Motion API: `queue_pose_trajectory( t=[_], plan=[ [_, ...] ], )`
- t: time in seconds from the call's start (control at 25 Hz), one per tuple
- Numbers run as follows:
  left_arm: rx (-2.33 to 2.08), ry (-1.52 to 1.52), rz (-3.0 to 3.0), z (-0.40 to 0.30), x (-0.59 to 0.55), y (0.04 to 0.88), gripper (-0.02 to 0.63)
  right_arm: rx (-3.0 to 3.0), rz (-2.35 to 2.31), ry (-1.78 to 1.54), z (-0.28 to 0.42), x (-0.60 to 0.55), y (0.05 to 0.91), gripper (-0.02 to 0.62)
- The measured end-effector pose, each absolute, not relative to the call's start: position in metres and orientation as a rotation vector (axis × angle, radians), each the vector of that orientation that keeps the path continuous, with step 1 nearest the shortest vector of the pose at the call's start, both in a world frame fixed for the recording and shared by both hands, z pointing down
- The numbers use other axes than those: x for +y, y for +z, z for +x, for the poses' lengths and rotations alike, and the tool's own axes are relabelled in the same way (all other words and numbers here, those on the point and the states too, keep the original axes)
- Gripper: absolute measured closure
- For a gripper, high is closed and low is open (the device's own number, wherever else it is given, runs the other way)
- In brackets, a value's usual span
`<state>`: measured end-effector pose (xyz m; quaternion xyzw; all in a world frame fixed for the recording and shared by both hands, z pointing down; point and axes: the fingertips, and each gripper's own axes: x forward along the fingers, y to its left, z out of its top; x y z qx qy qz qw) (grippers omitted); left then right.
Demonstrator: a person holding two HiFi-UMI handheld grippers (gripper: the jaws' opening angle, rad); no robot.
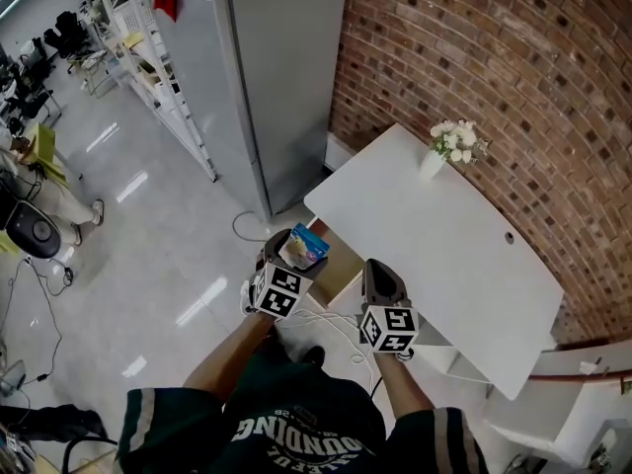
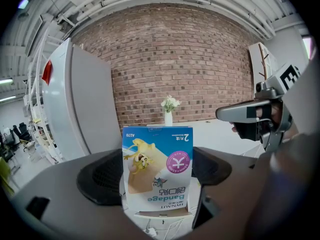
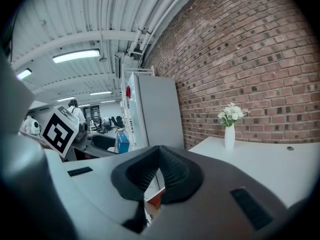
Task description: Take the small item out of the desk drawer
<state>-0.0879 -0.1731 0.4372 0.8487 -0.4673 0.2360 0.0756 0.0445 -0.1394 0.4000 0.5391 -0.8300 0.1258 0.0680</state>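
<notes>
Lower centre of frame: left gripper (image 1: pixel 293 257) holds a small blue-and-white box (image 1: pixel 304 246) at its tip, just off the left corner of the white desk (image 1: pixel 474 265). Right gripper (image 1: pixel 379 273) is beside it, at the desk's near edge. Upper right: vase of flowers (image 1: pixel 447 148) on the desk, against the brick wall (image 1: pixel 523 77).

The left gripper (image 1: pixel 294 248) and right gripper (image 1: pixel 381 271) have grey bodies, black ribbed pads (image 3: pixel 172 171) and black-and-white marker cubes (image 1: pixel 279 292). The shirt (image 1: pixel 296 418) is dark green, with white lettering and striped short sleeves.
</notes>
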Motion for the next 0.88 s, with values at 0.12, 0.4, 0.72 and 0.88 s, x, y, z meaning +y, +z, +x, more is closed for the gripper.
queue_pose_trajectory(
  t=[0.12,0.4,0.72,0.88],
  plan=[
    [-1.408,0.698,2.546,-0.090,-0.171,0.434,0.166,-2.505,1.608,0.379,0.040,-0.137,0.400,0.571],
    [-1.412,0.691,2.536,-0.094,-0.169,0.432,0.166,-2.507,1.582,0.375,0.037,-0.134,0.401,0.571],
    [-1.402,0.703,2.532,-0.096,-0.167,0.438,0.166,-2.515,1.569,0.384,0.031,-0.133,0.406,0.571],
    [-1.400,0.703,2.531,-0.094,-0.169,0.438,0.166,-2.516,1.563,0.386,0.032,-0.135,0.406,0.571]
  ],
)
